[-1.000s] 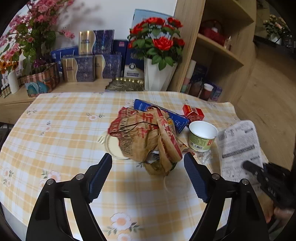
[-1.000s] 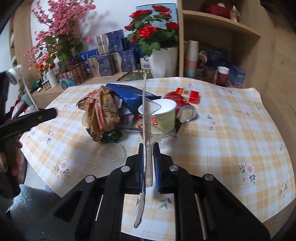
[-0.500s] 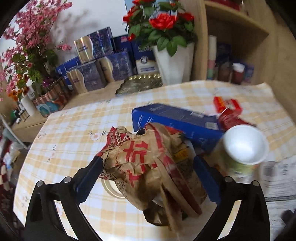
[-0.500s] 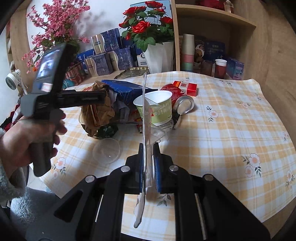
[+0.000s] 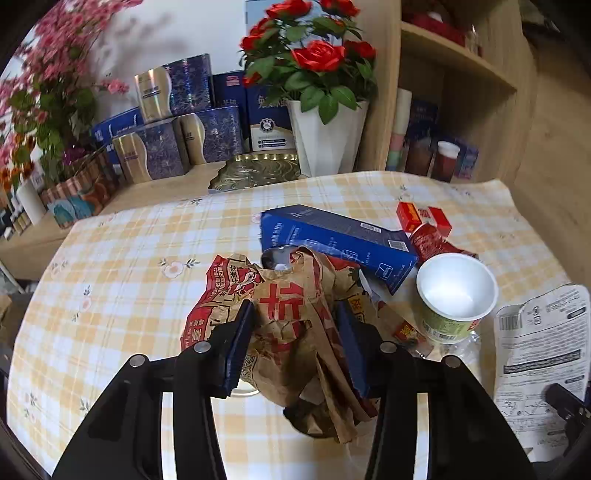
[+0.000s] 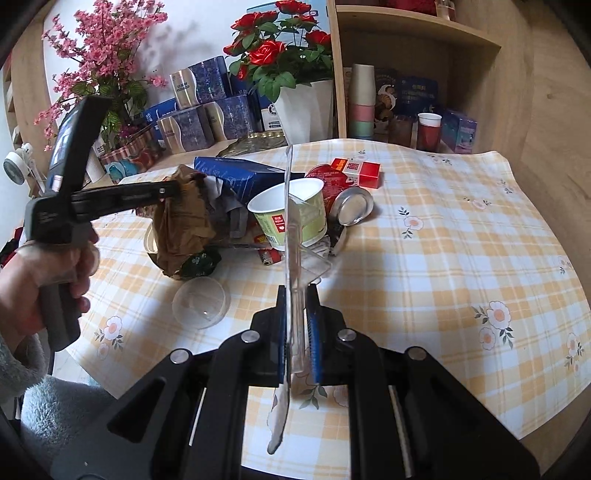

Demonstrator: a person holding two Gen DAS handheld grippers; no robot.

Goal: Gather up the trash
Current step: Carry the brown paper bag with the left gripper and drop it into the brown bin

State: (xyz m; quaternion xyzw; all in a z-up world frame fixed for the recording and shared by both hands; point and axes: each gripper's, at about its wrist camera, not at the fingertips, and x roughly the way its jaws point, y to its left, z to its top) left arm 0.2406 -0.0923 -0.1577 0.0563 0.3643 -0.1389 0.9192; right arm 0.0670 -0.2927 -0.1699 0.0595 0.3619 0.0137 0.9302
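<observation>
Brown paper bag (image 5: 295, 325) sits mid-table, my left claw (image 5: 295, 343) squeezing it; right claw (image 6: 298, 332) pinches clear plastic pack (image 6: 291, 236). Cup (image 5: 456, 295), blue box (image 5: 332, 240) etc. not yet collected.

A white wall (image 5: 192, 33) backs a wooden shelf unit (image 6: 417, 44) beside the checked-cloth table (image 6: 461, 236).
</observation>
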